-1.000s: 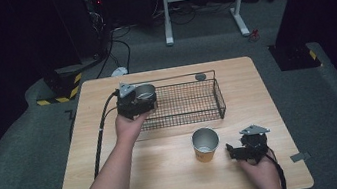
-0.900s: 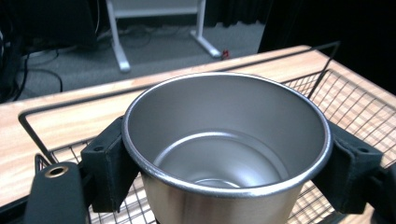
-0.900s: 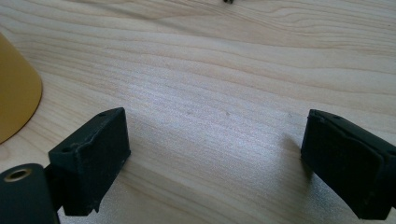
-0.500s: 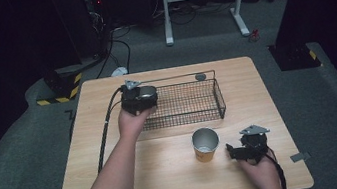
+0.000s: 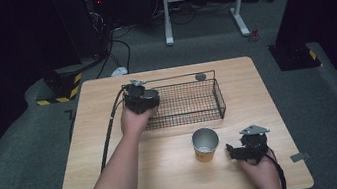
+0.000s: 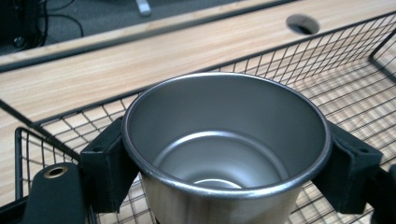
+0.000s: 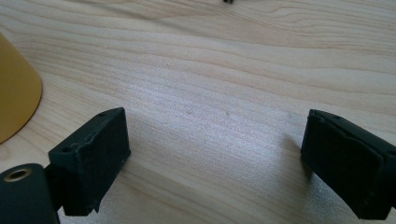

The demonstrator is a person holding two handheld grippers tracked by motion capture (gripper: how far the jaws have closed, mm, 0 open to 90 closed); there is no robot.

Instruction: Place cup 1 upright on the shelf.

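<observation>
The left claw (image 5: pixel 141 100) grips a steel cup (image 6: pixel 226 149) by its sides, one black pad on each flank just under the rim, which keeps the cup upright and its mouth free. It holds the cup over the left end of the wire basket (image 5: pixel 193 103), which sits toward the far edge of the surface (image 5: pixel 178 174); in the left gripper view, mesh shows below and behind the cup, so I judge the cup is being lowered into that end of the basket (whether its base already touches the mesh I cannot tell).

The right claw (image 5: pixel 235 151) rests on the surface near the near right corner, its jaws wide apart with nothing but bare wood between them, apparently parked out of the way. Just to its left stands a second cup (image 5: pixel 206 144), upright and yellow-sided, between the basket and the near edge.

The held cup is plain brushed metal, round, tapering slightly downward, with a rolled lip and an empty, stepped interior.
</observation>
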